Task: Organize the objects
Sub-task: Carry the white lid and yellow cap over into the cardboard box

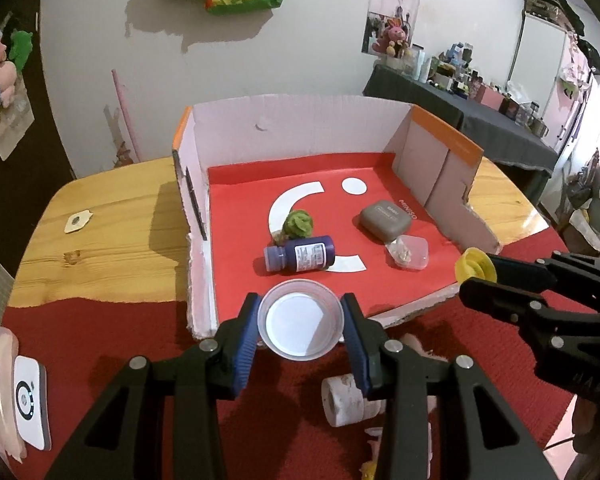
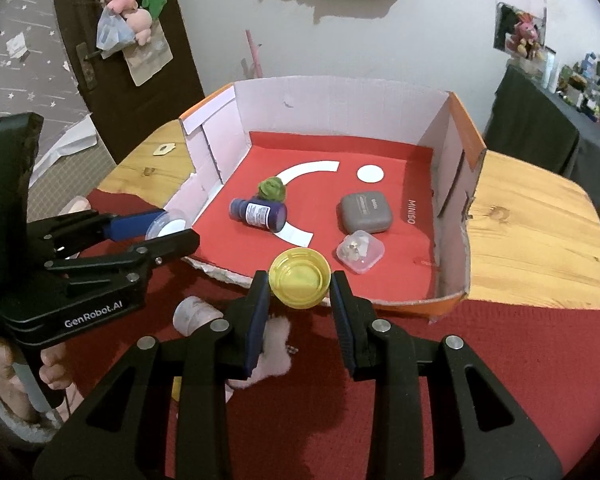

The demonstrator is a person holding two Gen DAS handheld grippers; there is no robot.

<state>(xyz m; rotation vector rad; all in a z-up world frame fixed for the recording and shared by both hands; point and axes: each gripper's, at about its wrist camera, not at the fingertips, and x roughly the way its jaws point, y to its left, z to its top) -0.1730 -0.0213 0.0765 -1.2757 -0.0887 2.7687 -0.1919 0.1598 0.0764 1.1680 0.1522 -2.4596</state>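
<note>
My left gripper (image 1: 301, 322) is shut on a clear plastic lid (image 1: 300, 319) just above the near edge of a cardboard box (image 1: 292, 120) with a red floor. My right gripper (image 2: 300, 282) is shut on a yellow cap (image 2: 299, 278), also over the box's near edge; that cap (image 1: 474, 266) shows at the right of the left wrist view. Inside the box lie a purple bottle (image 1: 300, 258) on its side, a green fuzzy ball (image 1: 298, 224), a grey case (image 1: 385, 222) and a small clear box (image 1: 408, 252).
The box sits on a wooden table (image 1: 112, 216) with a red cloth (image 2: 480, 360) over its near part. A white roll (image 1: 342, 402) and a pink fluffy item (image 2: 274, 356) lie on the cloth under the grippers. A white device (image 1: 30, 400) rests at the left.
</note>
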